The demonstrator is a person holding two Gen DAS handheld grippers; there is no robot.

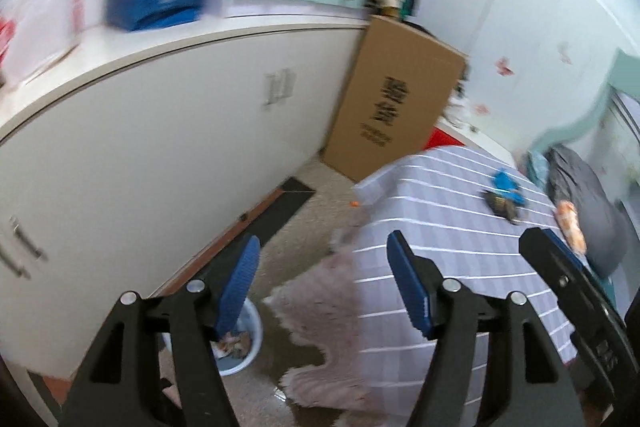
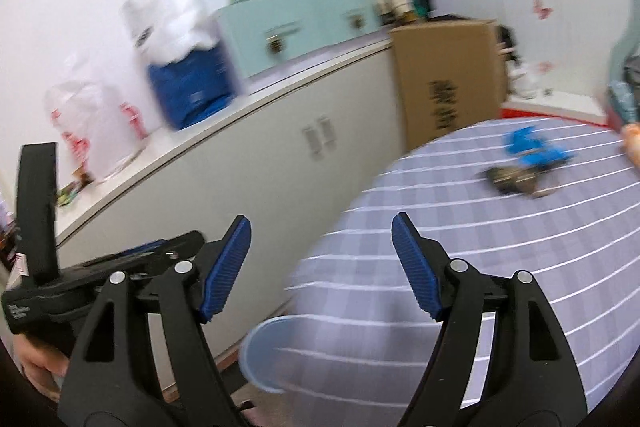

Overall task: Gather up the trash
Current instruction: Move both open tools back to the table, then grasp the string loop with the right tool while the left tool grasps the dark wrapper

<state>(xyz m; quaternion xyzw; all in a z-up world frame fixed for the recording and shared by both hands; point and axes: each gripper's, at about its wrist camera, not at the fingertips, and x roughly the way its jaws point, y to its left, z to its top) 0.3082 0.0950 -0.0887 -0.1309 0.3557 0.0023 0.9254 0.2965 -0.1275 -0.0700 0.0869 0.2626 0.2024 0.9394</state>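
My left gripper (image 1: 322,247) is open and empty, held above the floor beside the bed. Below it stands a pale blue bin (image 1: 240,343) with scraps inside. My right gripper (image 2: 320,227) is open and empty over the bed's near edge; its body also shows in the left wrist view (image 1: 568,291). On the striped bedsheet (image 2: 500,247) lie a blue wrapper (image 2: 532,147) and a dark wrapper (image 2: 516,181), well ahead of both grippers. They also show in the left wrist view: blue wrapper (image 1: 506,183), dark wrapper (image 1: 502,205). An orange packet (image 1: 572,223) lies at the bed's far side.
A long white cabinet (image 1: 160,147) runs along the left, with bags and a blue pack (image 2: 192,87) on top. A cardboard box (image 1: 396,99) leans at its end. A pink rug (image 1: 324,331) lies on the floor by the bed. The bin rim (image 2: 260,355) shows below the right gripper.
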